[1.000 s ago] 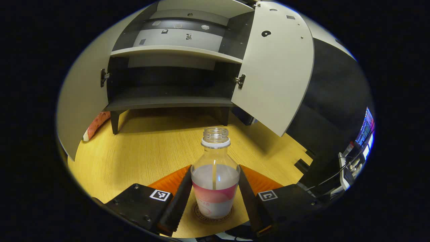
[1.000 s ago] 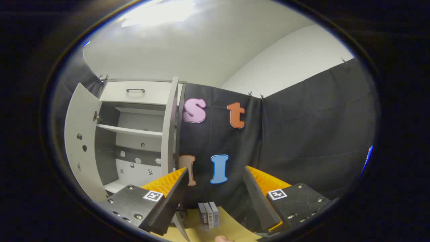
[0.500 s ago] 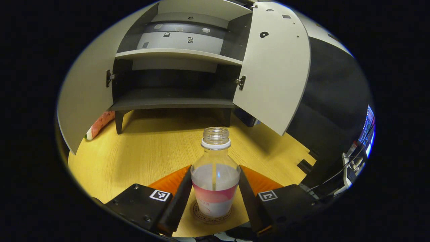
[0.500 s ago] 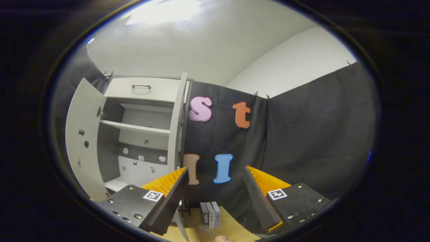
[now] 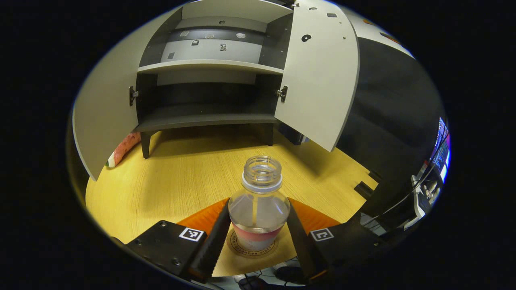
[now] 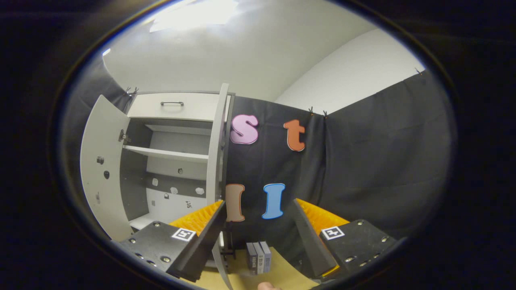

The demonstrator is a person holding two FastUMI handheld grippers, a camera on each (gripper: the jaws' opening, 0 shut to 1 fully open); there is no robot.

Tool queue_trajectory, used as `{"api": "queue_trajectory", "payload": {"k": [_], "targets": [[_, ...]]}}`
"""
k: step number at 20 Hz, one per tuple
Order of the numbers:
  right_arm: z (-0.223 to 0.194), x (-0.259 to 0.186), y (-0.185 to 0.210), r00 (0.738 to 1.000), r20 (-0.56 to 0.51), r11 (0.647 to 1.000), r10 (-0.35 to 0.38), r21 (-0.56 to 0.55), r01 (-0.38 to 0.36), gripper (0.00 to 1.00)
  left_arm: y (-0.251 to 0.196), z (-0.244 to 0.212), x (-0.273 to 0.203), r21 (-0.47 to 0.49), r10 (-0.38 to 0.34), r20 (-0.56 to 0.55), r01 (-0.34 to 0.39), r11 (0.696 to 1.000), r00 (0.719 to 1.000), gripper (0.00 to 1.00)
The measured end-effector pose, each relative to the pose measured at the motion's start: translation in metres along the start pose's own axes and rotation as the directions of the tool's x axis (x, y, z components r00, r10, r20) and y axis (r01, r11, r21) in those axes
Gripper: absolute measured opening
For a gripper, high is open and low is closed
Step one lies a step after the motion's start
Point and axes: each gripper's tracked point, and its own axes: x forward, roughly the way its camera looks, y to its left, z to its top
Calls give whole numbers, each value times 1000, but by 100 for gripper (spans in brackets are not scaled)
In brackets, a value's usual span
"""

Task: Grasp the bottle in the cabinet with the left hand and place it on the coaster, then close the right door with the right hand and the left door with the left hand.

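1. Left gripper view: the left gripper point(image 5: 258, 237) stands spread around the clear, uncapped plastic bottle point(image 5: 259, 205) with a pink label band; whether its fingers touch the bottle cannot be told.
2. The bottle stands upright on the round brown coaster point(image 5: 253, 250), on the yellow wood-grain table point(image 5: 177, 181).
3. Beyond the bottle, the grey cabinet point(image 5: 209, 76) has both doors open.
4. Right gripper view: the right gripper point(image 6: 258, 237) is spread and holds nothing, right of the cabinet.

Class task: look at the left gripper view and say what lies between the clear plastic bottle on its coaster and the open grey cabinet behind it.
Bare wooden tabletop alone separates the clear plastic bottle from the open grey cabinet, as the left gripper view shows.
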Motion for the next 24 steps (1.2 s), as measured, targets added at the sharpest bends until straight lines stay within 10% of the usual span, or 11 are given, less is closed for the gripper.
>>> {"api": "queue_trajectory", "payload": {"k": [14, 24], "targets": [[-8, 8, 8, 1000, -16, 1000, 17, 8, -17, 98, -9, 25, -19, 28, 19, 17, -19, 999, 1000, 83], [-26, 19, 9, 999, -38, 1000, 17, 22, -16, 98, -1, 207, -86, 3, 86, 344, -93, 996, 935, 79]]}}
